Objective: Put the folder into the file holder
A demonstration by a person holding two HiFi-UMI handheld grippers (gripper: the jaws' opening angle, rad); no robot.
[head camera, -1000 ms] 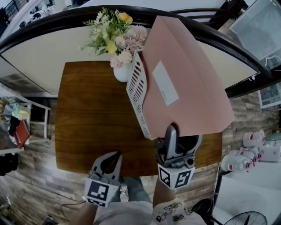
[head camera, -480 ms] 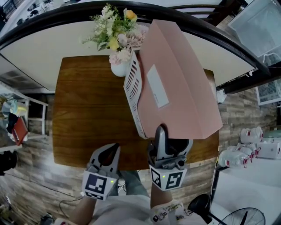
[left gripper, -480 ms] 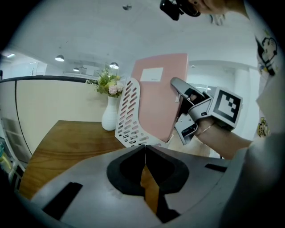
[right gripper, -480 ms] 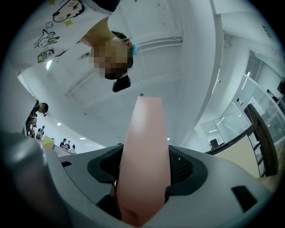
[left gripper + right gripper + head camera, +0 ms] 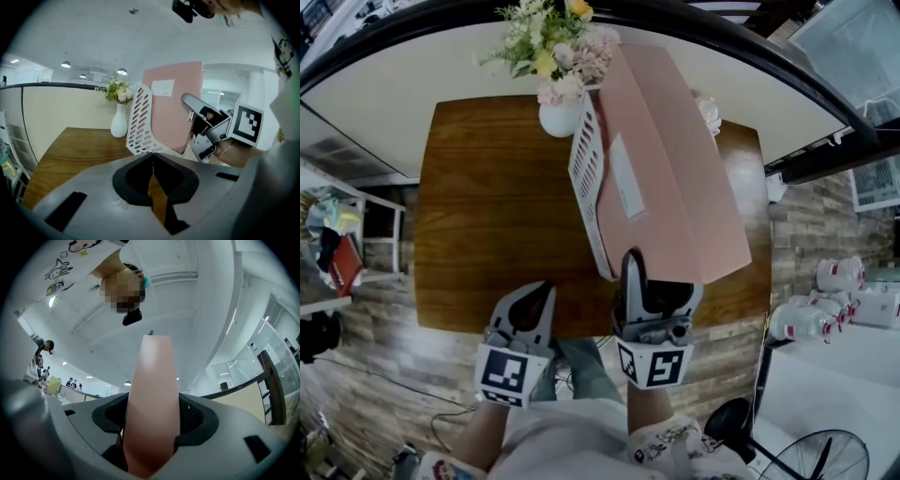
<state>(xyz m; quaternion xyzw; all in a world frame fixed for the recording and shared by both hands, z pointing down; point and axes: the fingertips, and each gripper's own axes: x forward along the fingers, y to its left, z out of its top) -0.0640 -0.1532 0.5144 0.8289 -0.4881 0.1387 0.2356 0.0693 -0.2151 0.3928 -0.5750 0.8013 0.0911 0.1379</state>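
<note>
A pink folder (image 5: 670, 169) with a white label stands upright beside the slotted wall of the white file holder (image 5: 586, 173) on the wooden table (image 5: 487, 225). My right gripper (image 5: 649, 286) is shut on the folder's near lower corner. In the right gripper view the pink folder (image 5: 153, 399) rises edge-on between the jaws. My left gripper (image 5: 528, 314) hovers at the table's near edge, shut and empty. In the left gripper view the folder (image 5: 174, 105) and the holder (image 5: 140, 122) stand together, with the right gripper (image 5: 206, 124) at the folder's edge.
A white vase of flowers (image 5: 558, 52) stands at the table's far edge, just behind the holder. A dark curved rail (image 5: 384, 47) bounds the space beyond the table. Bottles (image 5: 811, 319) lie on the floor to the right.
The folder has swung more upright and moved left with my right gripper, closing against the file holder. The left gripper stays near the table's front edge.
</note>
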